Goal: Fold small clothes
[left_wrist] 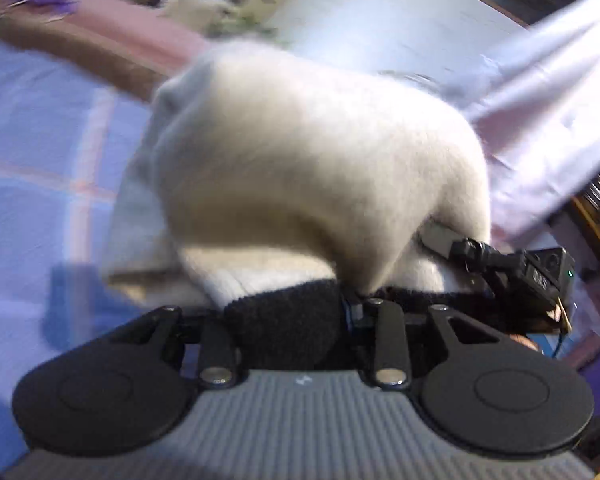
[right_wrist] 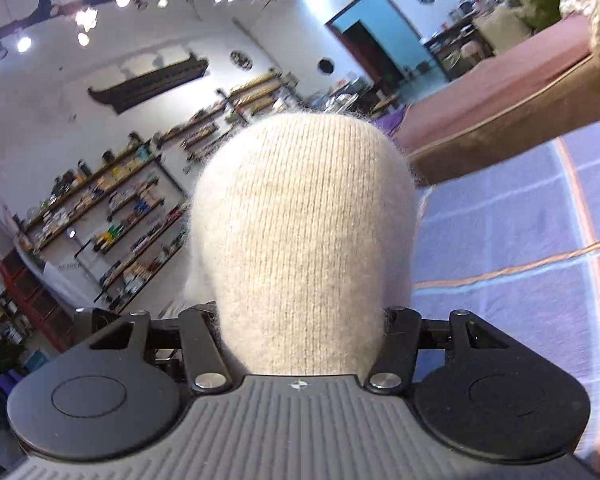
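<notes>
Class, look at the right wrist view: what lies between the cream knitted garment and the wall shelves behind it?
Nothing shows there. In the right wrist view the cream knitted garment rises from the right gripper, with only open air before the wall shelves.

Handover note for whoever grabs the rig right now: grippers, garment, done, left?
Left gripper: fingertips hidden under fabric, apparently shut on the black cuff of the cream sock.
Right gripper: fingers hidden by the sock, which runs straight out from between them; appears shut on it.
Sock: off the blue blanket, between both grippers. White cloth lies at the right in the left view.
Done: sock picked up.
Left: fold it, set it down. Left view is motion-blurred.
</notes>
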Demonstrator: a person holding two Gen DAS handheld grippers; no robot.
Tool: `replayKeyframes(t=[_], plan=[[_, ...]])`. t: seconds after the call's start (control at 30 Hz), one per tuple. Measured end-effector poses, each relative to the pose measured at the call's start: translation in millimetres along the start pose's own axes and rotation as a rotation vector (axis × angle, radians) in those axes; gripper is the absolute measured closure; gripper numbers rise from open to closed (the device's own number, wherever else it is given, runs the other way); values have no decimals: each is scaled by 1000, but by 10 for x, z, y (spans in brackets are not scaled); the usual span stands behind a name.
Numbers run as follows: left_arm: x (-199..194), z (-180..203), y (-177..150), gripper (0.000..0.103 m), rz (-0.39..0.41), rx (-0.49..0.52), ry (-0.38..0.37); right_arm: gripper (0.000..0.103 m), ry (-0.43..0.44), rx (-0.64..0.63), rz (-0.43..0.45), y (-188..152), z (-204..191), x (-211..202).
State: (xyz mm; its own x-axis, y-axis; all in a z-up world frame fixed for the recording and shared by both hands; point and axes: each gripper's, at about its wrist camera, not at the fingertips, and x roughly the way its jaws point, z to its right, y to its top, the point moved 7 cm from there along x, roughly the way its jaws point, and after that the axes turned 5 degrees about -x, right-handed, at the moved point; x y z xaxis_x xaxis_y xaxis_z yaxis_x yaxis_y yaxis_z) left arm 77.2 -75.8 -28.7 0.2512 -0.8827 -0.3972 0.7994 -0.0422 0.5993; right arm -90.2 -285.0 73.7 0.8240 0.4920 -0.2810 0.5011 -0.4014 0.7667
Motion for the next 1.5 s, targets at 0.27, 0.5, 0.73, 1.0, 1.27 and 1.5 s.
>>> replayKeyframes(t=[0.27,0.5,0.73,1.0,1.27,1.5], plan=[[2030,1640,-127,68,-267,267,-132,9,-299,152,119,703,1392,-1928],[3004,1498,-884,43,-348,231,-2,0,-584,249,6,-150,2756,-2349],[2684,1195,-569,3,-335,306,114,0,-546,196,142,-101,2596,-2535],[2330,1947,-256,0,-277,675,300,0,-804,-82,-84,228,2080,-2649],[2485,2249,-561,0,-349,802,395,0,-810,-263,-404,-72,1937,-1985],[2501,2320,-792,0,-368,855,396,0,-847,-319,-497,-77,1863,-1833]])
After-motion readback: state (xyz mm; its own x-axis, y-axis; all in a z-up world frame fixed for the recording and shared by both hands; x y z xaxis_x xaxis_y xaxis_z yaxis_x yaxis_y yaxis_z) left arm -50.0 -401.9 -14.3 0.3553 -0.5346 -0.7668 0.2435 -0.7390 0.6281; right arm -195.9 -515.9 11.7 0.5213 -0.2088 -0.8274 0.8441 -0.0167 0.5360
